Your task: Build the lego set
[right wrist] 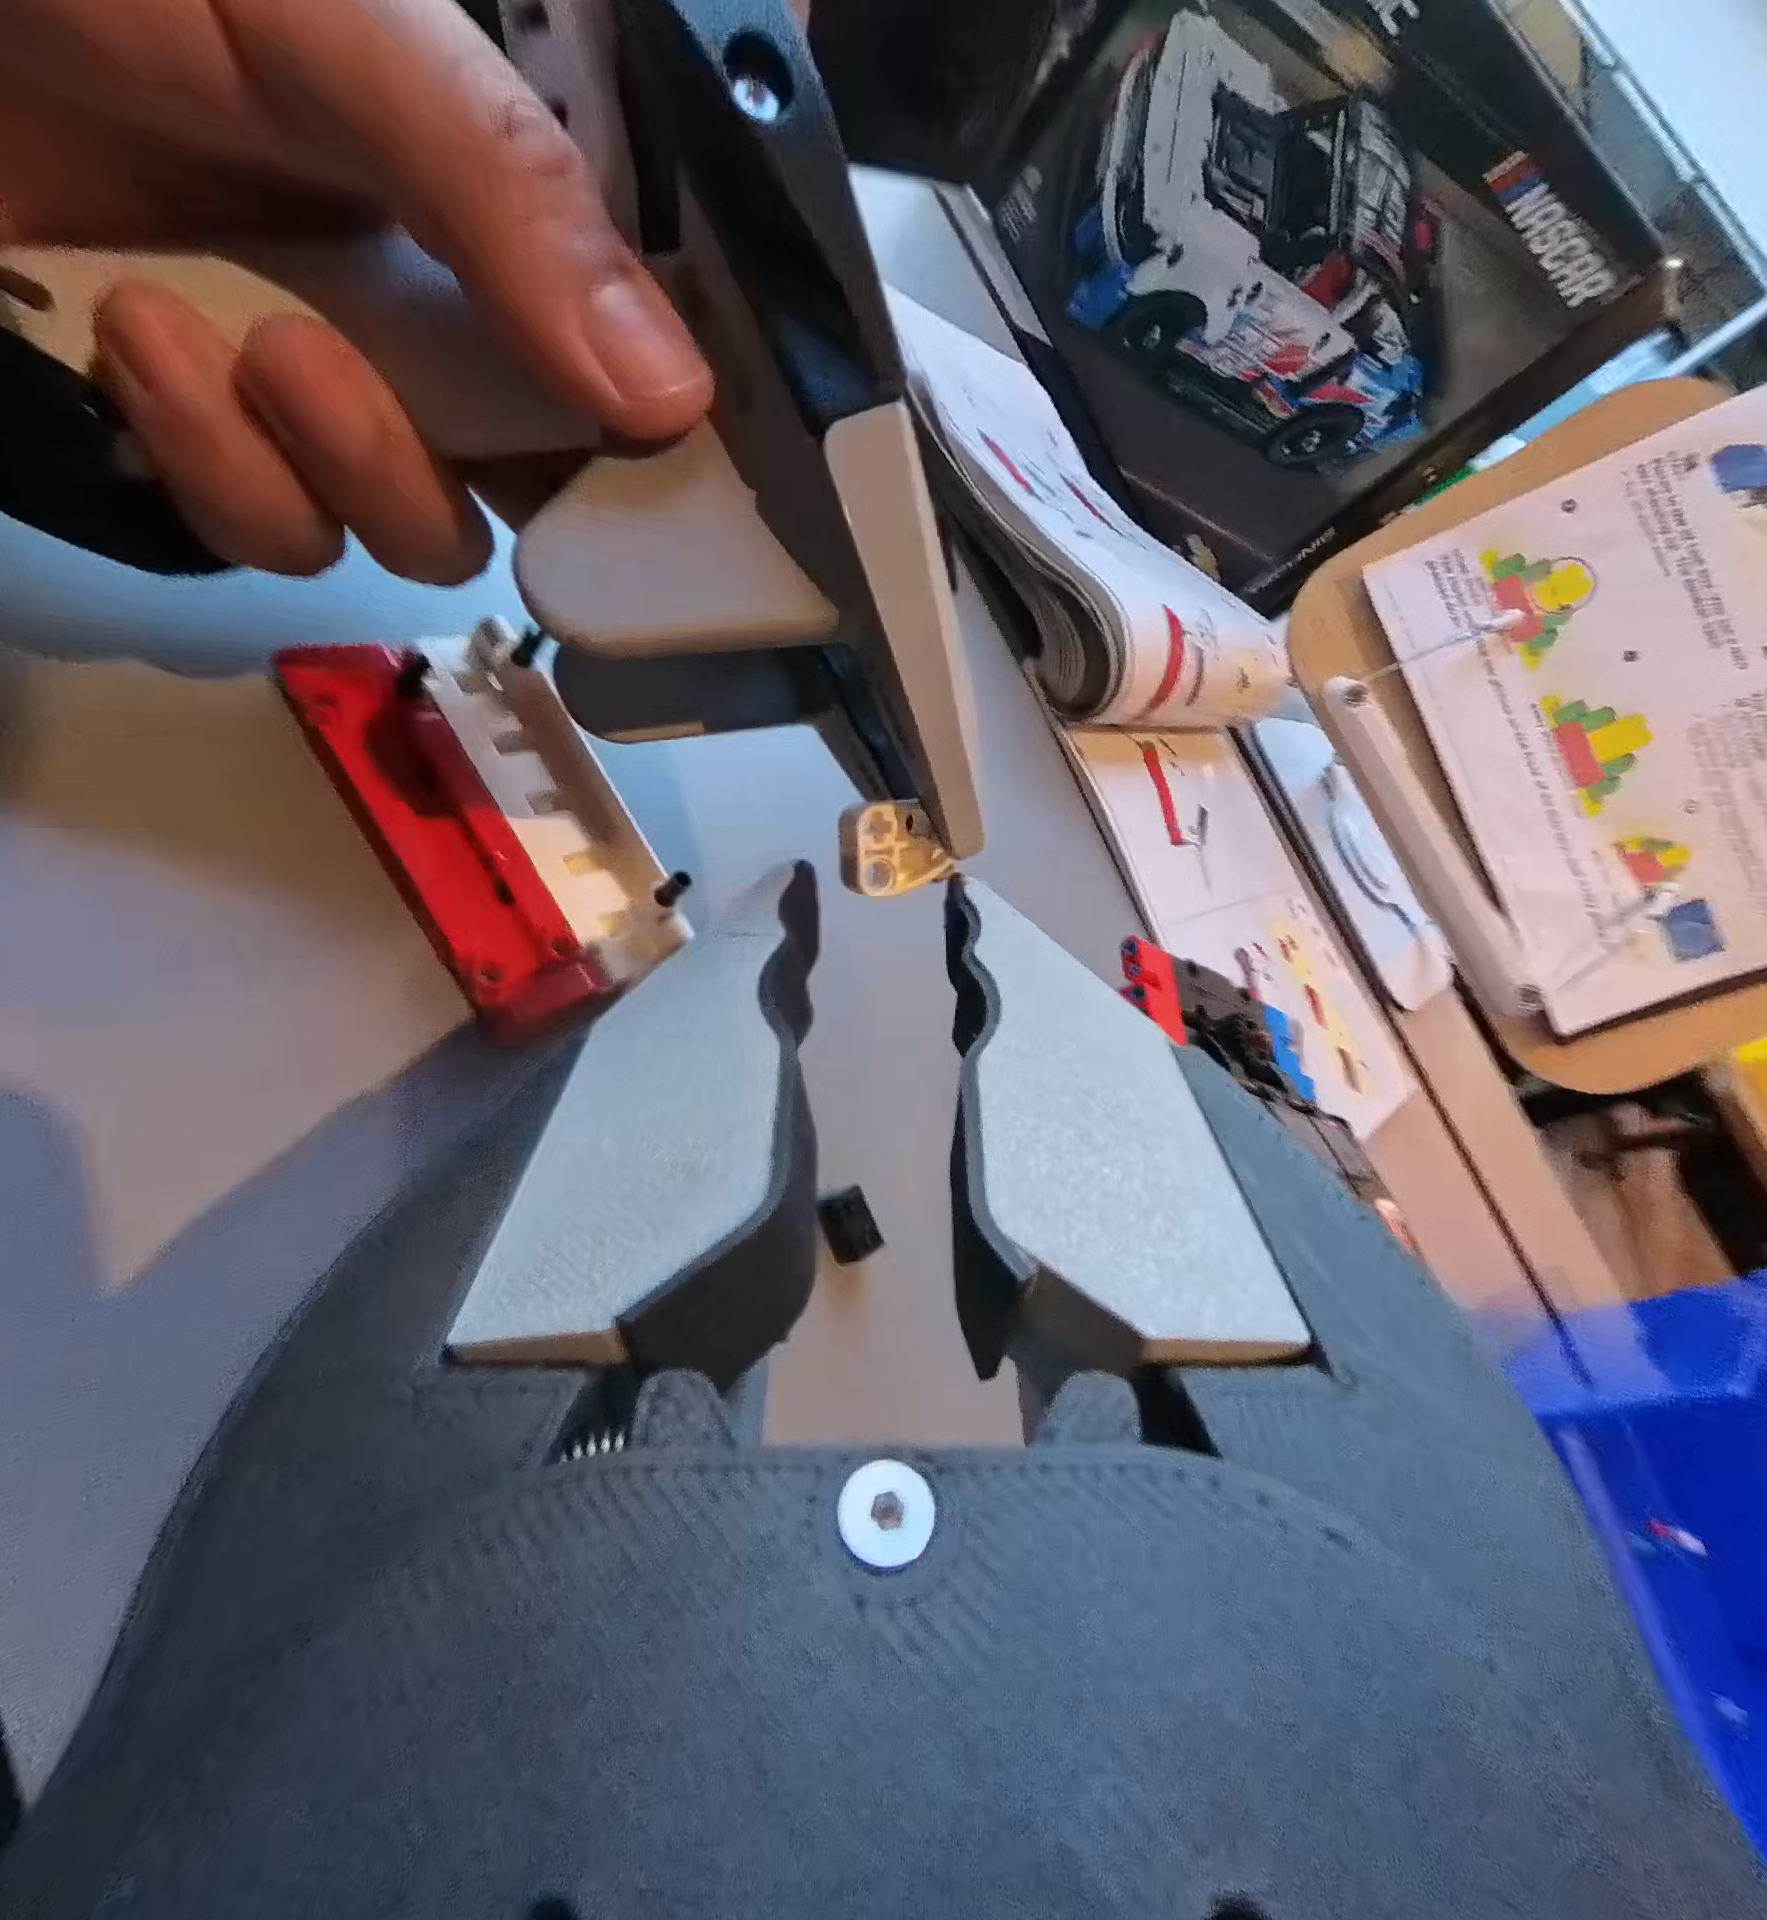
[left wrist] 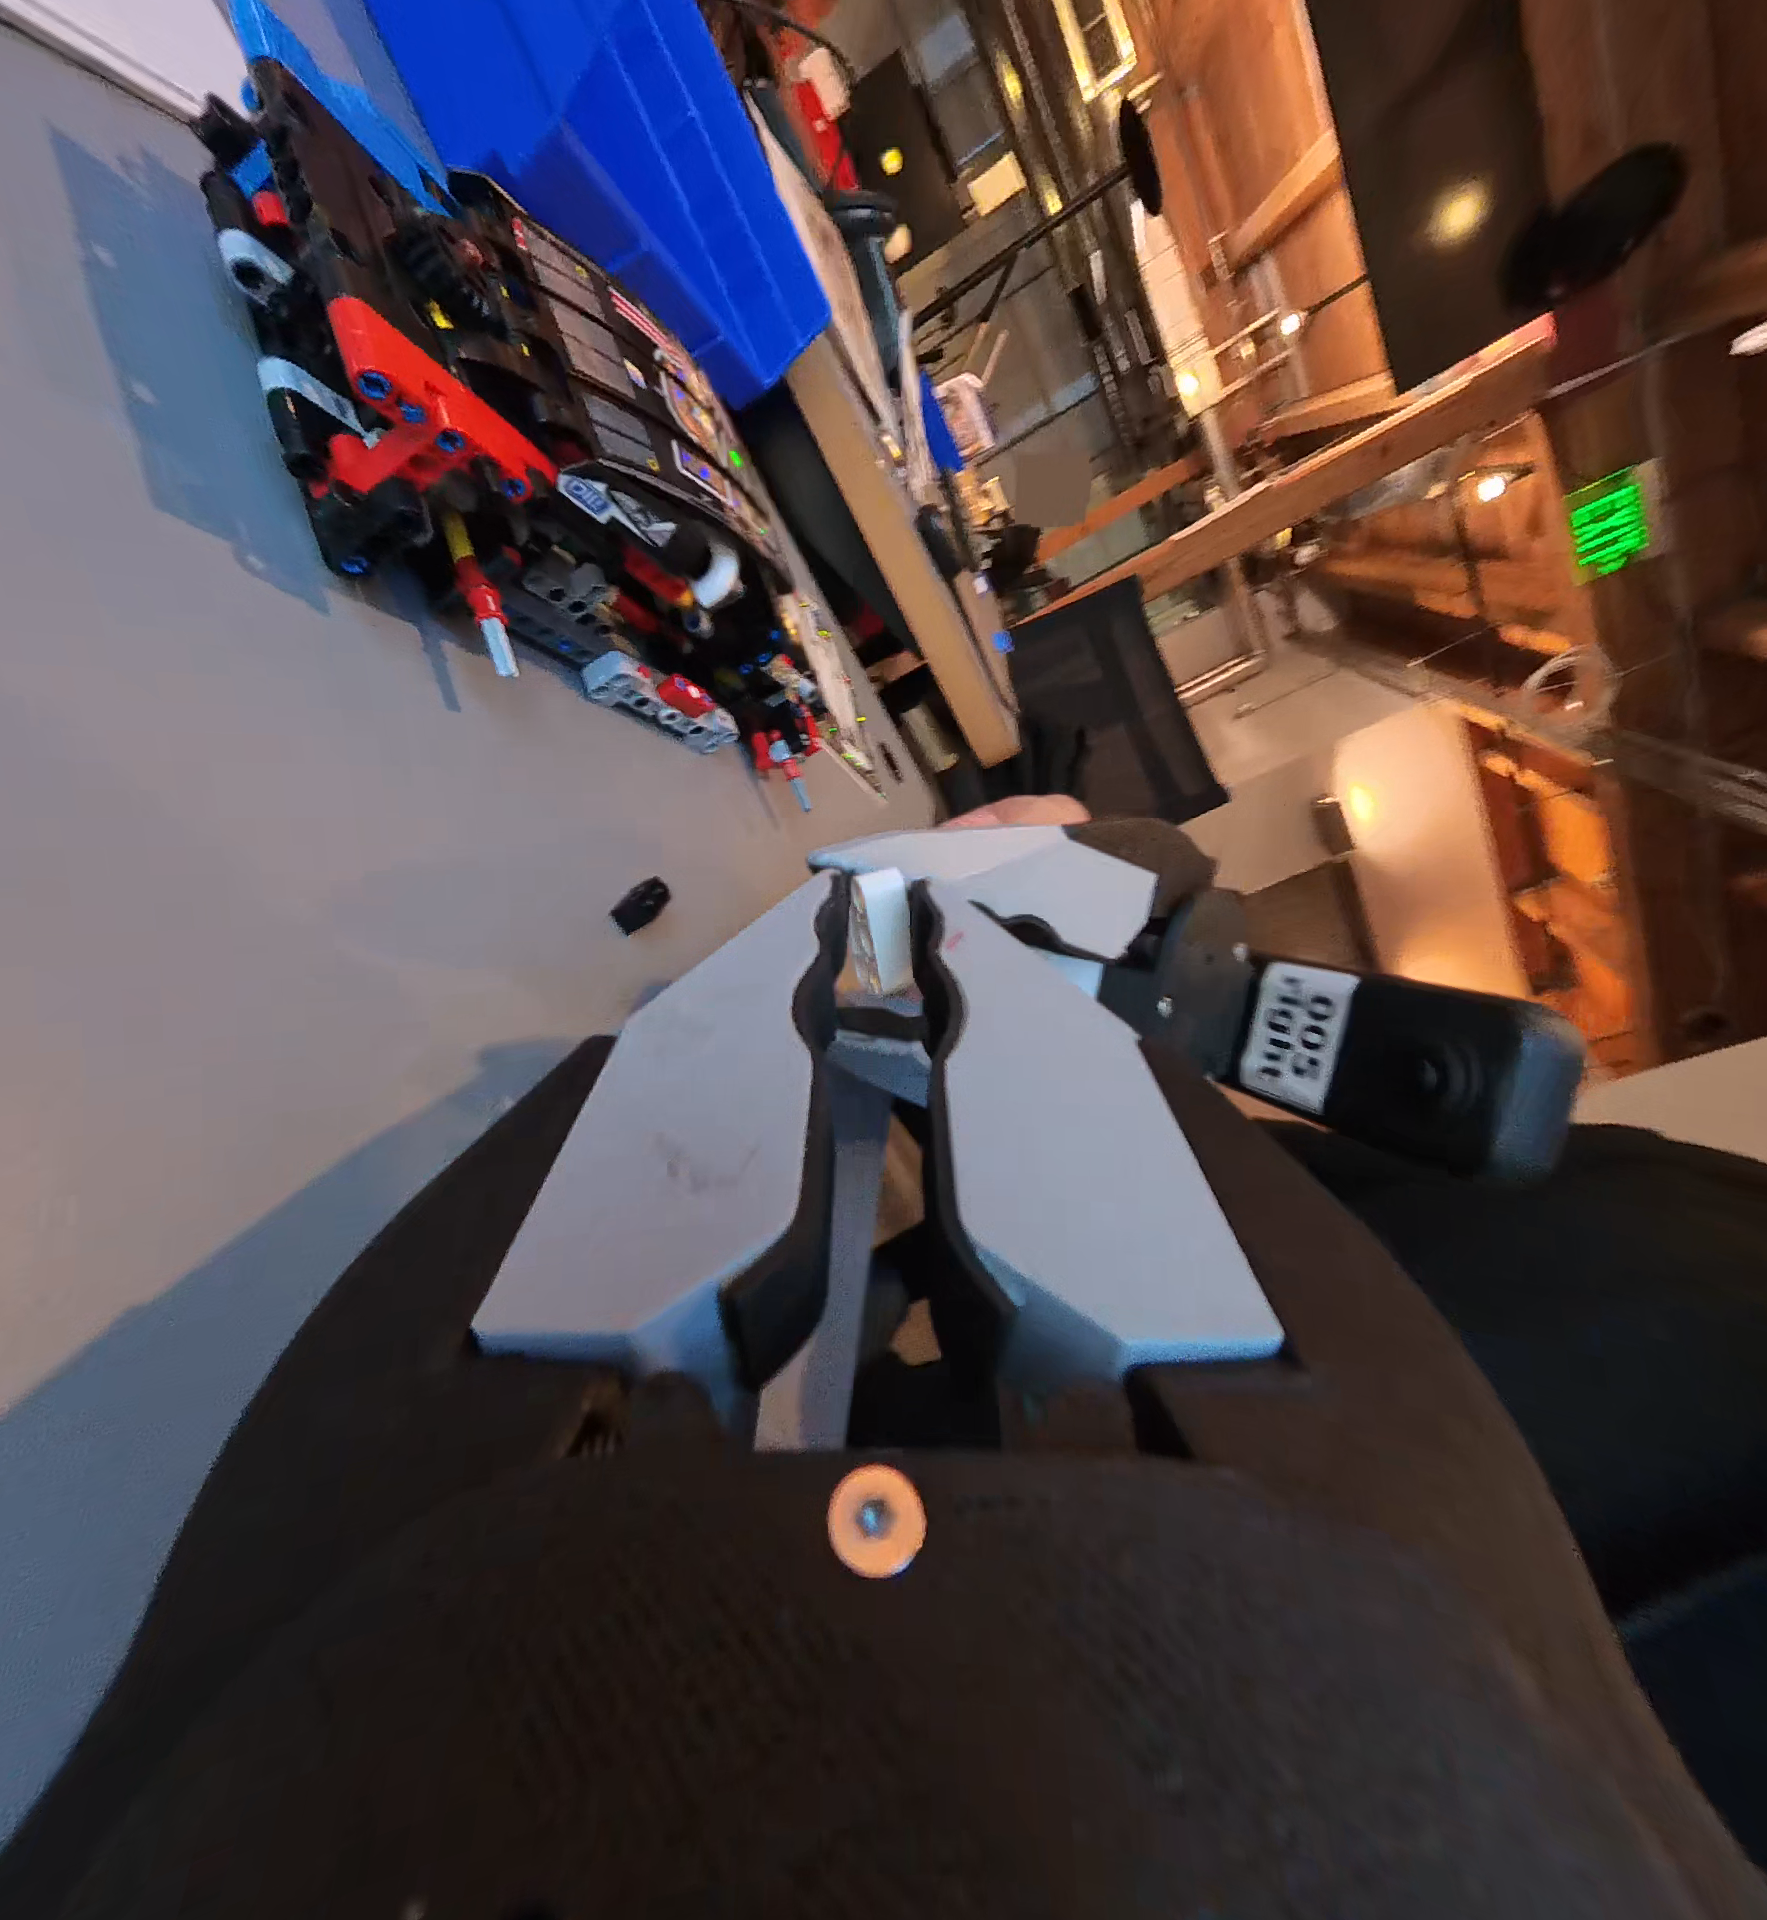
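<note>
Left tool (left wrist: pixel 874 940) clamps a half-hidden white piece (left wrist: pixel 881 928); right tool (right wrist: pixel 881 914) gapes apart.

We saw a white connector (left wrist: pixel 881 930), a red-and-white panel (right wrist: pixel 474 831), a blue bin (left wrist: pixel 609 156) and a grey surface (left wrist: pixel 183 779).

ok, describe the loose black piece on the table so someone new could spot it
Start from the grey table and the big red-and-black lego build lying on it. Move from the build toward the left gripper, which is shut on a white piece. The small black piece lies alone on bare table between them, the only loose dark part there.
</note>
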